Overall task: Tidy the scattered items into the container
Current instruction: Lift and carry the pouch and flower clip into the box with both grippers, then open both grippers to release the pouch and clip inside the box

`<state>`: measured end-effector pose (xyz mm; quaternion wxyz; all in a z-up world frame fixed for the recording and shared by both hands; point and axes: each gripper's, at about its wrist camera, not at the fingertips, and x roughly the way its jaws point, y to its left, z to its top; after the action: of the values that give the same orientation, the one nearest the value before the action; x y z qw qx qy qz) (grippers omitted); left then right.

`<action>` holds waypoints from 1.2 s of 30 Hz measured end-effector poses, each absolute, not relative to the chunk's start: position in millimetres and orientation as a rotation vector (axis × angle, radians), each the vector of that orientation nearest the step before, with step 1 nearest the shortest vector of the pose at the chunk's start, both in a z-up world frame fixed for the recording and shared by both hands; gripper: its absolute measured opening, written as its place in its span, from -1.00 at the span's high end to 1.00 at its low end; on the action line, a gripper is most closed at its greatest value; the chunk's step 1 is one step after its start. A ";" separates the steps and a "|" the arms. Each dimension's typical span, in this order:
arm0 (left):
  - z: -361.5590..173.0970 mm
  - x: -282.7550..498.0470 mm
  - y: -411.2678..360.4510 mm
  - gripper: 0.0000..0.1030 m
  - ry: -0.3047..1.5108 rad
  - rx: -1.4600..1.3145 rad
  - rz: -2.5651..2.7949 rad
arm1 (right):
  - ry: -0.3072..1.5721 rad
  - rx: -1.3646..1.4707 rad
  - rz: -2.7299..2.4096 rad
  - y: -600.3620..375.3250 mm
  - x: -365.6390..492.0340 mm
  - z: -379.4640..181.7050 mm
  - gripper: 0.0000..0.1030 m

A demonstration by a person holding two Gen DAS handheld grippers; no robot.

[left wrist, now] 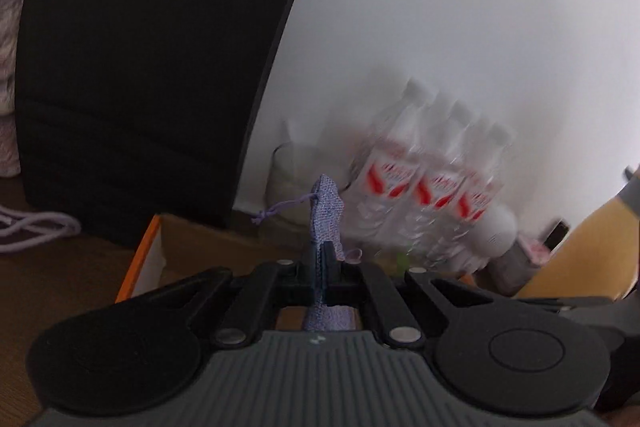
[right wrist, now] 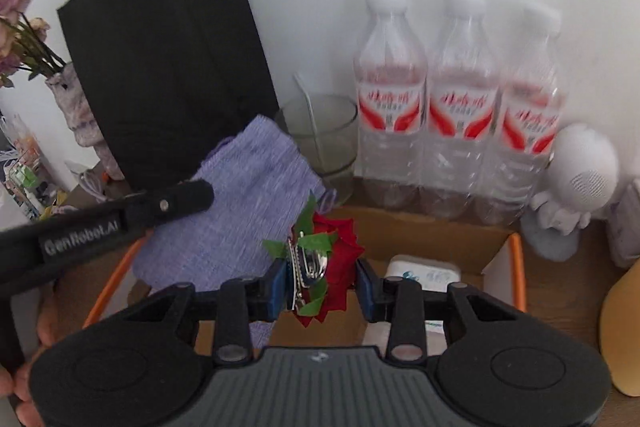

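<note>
My left gripper (left wrist: 322, 263) is shut on a lilac woven drawstring pouch (left wrist: 326, 217) and holds it over the left end of an open cardboard box with orange edges (left wrist: 150, 251). In the right wrist view the same pouch (right wrist: 240, 195) hangs from the left gripper's finger (right wrist: 188, 197) above the box (right wrist: 424, 231). My right gripper (right wrist: 322, 285) is shut on a red rose hair clip (right wrist: 324, 263) with green leaves and a metal clasp, held over the box's middle. A white case (right wrist: 424, 273) lies inside the box.
A black paper bag (right wrist: 168, 59) stands behind the box at the left. A glass jar (right wrist: 320, 135), three water bottles (right wrist: 456, 115) and a white figurine (right wrist: 576, 183) line the wall behind it. Dried flowers in a vase (right wrist: 24, 39) stand at the far left.
</note>
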<state>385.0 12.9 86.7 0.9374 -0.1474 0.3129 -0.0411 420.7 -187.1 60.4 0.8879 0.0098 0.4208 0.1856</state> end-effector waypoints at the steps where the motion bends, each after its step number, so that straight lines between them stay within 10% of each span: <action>1: 71.3 391.4 15.0 0.93 0.691 -0.270 -0.066 | 0.902 0.016 0.385 -183.3 429.2 48.2 0.32; 5: 43.6 400.1 14.4 0.65 0.780 -0.165 -0.020 | 0.984 -0.088 0.313 -166.8 446.5 17.7 0.32; 9: 57.0 397.2 17.0 -0.18 0.766 -0.144 -0.026 | 1.035 -0.170 0.261 -155.0 453.3 7.9 0.21; 17: 101.7 396.2 24.3 -0.45 0.786 -0.102 -0.030 | 1.098 -0.004 0.215 -185.2 454.8 51.6 -0.40; 19: 109.1 395.8 25.6 -0.82 0.810 -0.130 -0.043 | 1.129 0.013 0.191 -195.0 452.0 62.4 -0.49; 36: 142.4 283.1 0.6 -0.99 0.678 -0.087 0.003 | 0.894 0.074 0.195 -202.6 322.3 123.1 -0.76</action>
<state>283.1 0.6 142.4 0.9421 -0.0426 0.3326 0.0014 322.3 -202.6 123.1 0.8964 0.0359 0.4316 0.0942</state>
